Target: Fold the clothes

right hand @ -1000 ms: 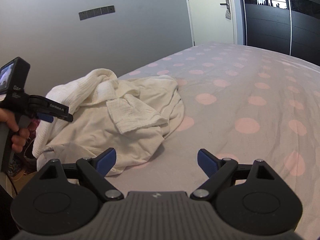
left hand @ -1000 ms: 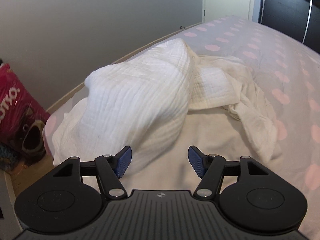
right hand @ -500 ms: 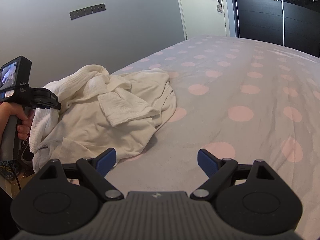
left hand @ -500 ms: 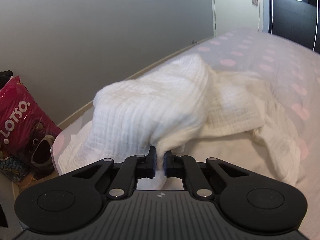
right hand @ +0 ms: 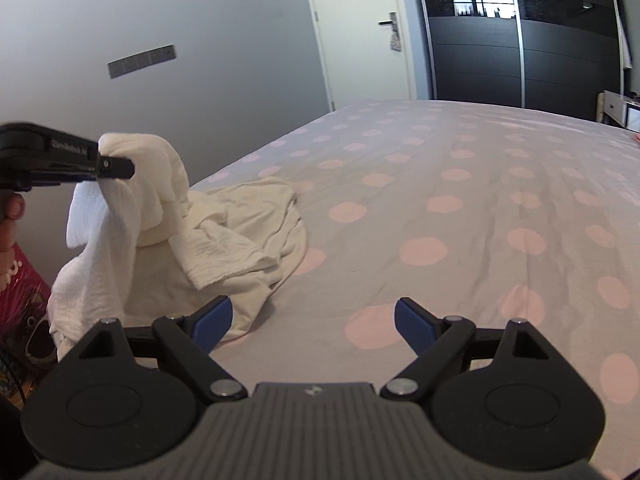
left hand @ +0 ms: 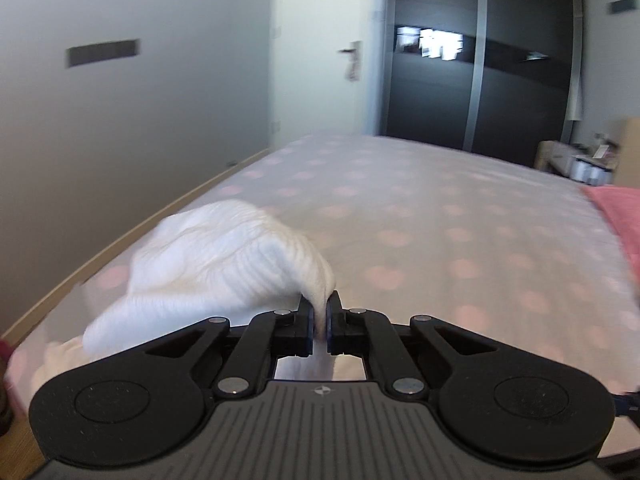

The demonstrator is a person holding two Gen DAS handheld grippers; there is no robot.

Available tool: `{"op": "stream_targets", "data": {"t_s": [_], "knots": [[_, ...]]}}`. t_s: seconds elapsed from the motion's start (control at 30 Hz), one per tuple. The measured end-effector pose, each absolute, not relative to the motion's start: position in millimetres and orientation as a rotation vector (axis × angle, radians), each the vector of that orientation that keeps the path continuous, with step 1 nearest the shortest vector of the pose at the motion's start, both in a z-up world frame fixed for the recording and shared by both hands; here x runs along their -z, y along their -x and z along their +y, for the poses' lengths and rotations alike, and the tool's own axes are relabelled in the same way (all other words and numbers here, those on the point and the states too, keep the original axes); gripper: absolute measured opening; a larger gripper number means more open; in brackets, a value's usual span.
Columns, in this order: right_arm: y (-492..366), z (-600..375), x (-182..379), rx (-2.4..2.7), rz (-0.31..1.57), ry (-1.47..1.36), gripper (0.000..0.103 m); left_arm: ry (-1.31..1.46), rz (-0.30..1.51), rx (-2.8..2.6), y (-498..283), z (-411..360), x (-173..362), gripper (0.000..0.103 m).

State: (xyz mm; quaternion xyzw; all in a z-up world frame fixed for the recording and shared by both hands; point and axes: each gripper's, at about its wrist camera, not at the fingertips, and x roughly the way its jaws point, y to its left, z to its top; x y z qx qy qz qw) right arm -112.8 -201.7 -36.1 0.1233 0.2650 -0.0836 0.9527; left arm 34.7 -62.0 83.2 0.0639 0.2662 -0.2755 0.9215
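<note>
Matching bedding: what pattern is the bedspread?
Grey bedspread with pink polka dots, clearest in the right wrist view.

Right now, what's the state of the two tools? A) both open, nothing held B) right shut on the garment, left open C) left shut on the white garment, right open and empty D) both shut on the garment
C: the left tool is shut with a fold of the white garment pinched between its fingers and lifted off the bed, while the right tool sits open above the bedspread with nothing between its fingers.

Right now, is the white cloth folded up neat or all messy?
Messy. The white cloth lies crumpled on the bed, one part lifted by the left gripper, which is shut on it.
</note>
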Motion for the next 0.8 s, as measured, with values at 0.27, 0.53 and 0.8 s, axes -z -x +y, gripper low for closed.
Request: {"op": "stream_targets", "data": {"t_s": [0.27, 0.53, 0.8], "knots": [[170.3, -219.1, 11.0, 0.282, 0.51, -0.183, 0.089, -0.187, 0.483, 0.912, 39.2, -150.2, -114.4, 0.003], [227.7, -236.7, -14.2, 0.393, 0.48, -0.115, 0.089, -0.232, 0.434, 1.283, 131.1, -220.6, -129.6, 0.003], [281.5, -293.4, -67.6, 0.53, 0.477, 0.02, 0.048, -0.206, 0.324, 1.476, 185.5, -260.4, -179.5, 0.003]]}}
